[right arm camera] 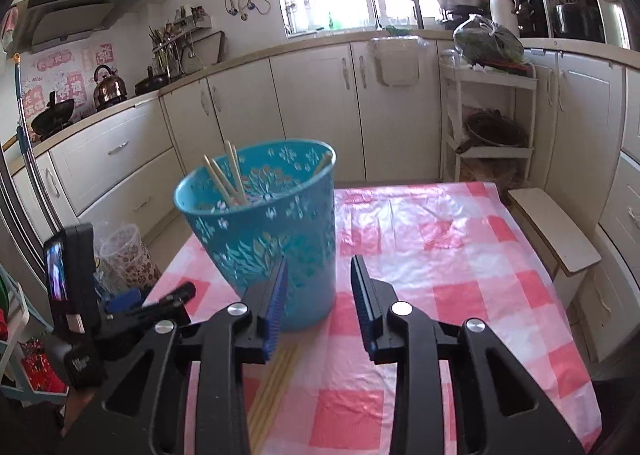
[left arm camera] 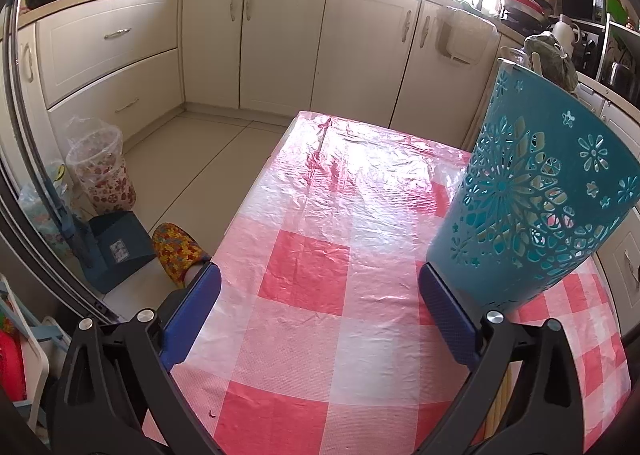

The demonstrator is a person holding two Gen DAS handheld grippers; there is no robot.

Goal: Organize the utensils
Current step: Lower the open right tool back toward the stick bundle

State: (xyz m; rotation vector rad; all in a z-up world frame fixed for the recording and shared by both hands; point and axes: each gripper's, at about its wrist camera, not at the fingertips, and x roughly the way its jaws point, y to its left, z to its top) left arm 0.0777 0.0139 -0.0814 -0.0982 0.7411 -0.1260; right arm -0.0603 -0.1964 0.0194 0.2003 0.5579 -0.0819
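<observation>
Black gripper arms fill the foreground of both wrist views. All positions below are given relative to the teal basket [right arm camera: 264,223], a perforated plastic bin with flower cut-outs.

Table [right arm camera: 460,255]: covered in a pink-and-white checked plastic cloth; it carries the basket, which stands upright toward the table's left side in the right wrist view.

Basket: several pale wooden chopsticks [right arm camera: 226,179] stand inside it, leaning against the inner wall, tips above the rim. In the left wrist view the same basket [left arm camera: 532,191] appears at the right edge, close to the lens.

Left gripper [left arm camera: 320,307]: released, jaws spread wide, nothing between them but bare cloth. Its right-hand blue pad sits just beside the basket's base; whether it touches cannot be told.

Right gripper [right arm camera: 320,303]: partly open, jaws parted with a clear gap, gripping nothing. It sits on the near side of the basket, its left-hand pad overlapping the basket's lower wall in the picture; contact cannot be confirmed.

Loose chopsticks [right arm camera: 276,387]: a bundle lies flat on the cloth on the near side of the basket, running under the right gripper's left arm. The same bundle shows in the left wrist view [left arm camera: 500,403] beneath the left gripper's right arm.

Floor, beyond the table edge to the basket's left: a person's patterned slipper [left arm camera: 178,251].
</observation>
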